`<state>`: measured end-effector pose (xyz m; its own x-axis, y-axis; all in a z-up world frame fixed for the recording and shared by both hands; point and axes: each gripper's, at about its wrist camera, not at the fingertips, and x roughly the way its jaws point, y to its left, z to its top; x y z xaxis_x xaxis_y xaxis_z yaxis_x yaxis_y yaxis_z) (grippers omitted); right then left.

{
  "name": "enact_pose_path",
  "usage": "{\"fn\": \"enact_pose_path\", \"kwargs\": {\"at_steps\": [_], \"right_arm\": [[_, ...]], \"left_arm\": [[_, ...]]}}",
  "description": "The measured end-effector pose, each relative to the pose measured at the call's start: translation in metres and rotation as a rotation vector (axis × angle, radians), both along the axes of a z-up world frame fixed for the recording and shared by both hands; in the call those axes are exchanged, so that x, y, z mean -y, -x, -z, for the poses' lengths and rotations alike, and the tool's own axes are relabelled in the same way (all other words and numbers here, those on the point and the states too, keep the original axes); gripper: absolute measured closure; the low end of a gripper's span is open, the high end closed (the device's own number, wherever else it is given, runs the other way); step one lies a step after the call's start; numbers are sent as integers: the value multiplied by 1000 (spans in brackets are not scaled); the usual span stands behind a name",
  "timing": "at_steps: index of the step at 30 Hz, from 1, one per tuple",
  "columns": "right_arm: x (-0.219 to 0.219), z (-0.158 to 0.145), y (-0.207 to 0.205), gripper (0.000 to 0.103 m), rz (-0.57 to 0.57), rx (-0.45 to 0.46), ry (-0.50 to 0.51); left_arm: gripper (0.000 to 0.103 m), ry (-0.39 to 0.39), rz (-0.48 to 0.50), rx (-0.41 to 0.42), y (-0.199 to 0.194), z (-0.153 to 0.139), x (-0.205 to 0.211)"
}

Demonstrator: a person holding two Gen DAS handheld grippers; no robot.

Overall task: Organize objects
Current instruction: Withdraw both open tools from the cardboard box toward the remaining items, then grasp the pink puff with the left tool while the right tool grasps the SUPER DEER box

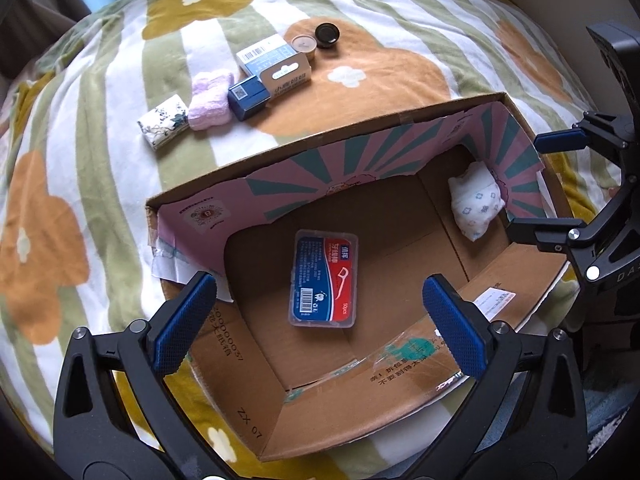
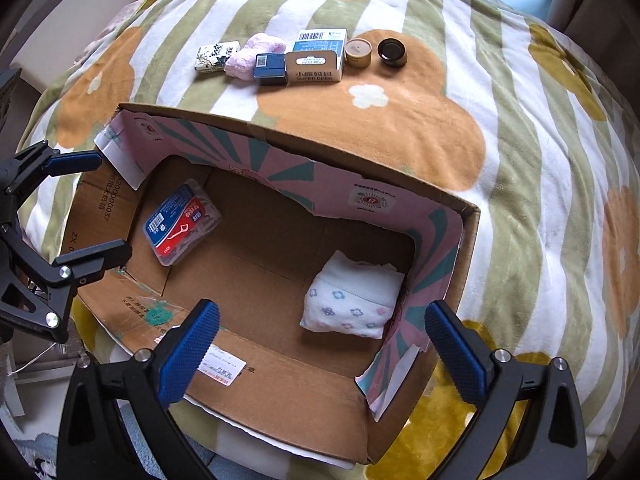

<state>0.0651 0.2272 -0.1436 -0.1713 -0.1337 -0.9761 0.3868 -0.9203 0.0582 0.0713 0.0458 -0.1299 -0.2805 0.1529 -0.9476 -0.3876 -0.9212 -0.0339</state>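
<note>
An open cardboard box (image 1: 400,116) (image 2: 472,216) lies on a flowered blanket. Inside it lie a clear floss-pick case with a blue and red label (image 1: 325,279) (image 2: 182,222) and a folded white cloth with small flowers (image 1: 476,202) (image 2: 352,298). My left gripper (image 1: 320,320) is open and empty above the floss case; it also shows in the right wrist view (image 2: 86,204). My right gripper (image 2: 320,340) is open and empty above the box's near edge, by the cloth; it also shows in the left wrist view (image 1: 536,184).
Beyond the box a row lies on the blanket (image 1: 100,160) (image 2: 520,160): a floral packet (image 1: 164,126) (image 2: 216,54), a pink cloth (image 1: 210,100) (image 2: 256,54), a dark blue box (image 1: 248,96) (image 2: 272,66), a larger blue and white box (image 1: 274,64) (image 2: 318,58), a tan jar (image 1: 304,46) (image 2: 358,52), a black jar (image 1: 327,35) (image 2: 391,52).
</note>
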Motion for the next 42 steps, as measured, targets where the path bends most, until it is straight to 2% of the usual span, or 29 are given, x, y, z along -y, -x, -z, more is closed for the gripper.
{"fn": "enact_pose_path", "kwargs": {"at_steps": [6,11,17,24,32,37,42], "right_arm": [[2,-6,1,1,-11,1,-7],[7,-12,1,1,-34,-25,-24],[6,-24,7,1,-12,-27,31],[5,-52,22,1,25,-81,89],[2,-80,60,1,64,-154,132],[3,-91,92,1,108,-176,156],[11,-92,123,1,214,-157,216]], "left_arm": [[0,-20,14,-25,0,-9,2],[0,-40,-17,-35,4,-16,9],[0,-82,-49,-41,15,-30,21],[0,-104,-71,-120,32,-60,37],[0,-73,-59,-195,72,-82,57],[0,-74,-45,-193,108,-81,67],[1,-97,-57,-162,150,-70,72]]}}
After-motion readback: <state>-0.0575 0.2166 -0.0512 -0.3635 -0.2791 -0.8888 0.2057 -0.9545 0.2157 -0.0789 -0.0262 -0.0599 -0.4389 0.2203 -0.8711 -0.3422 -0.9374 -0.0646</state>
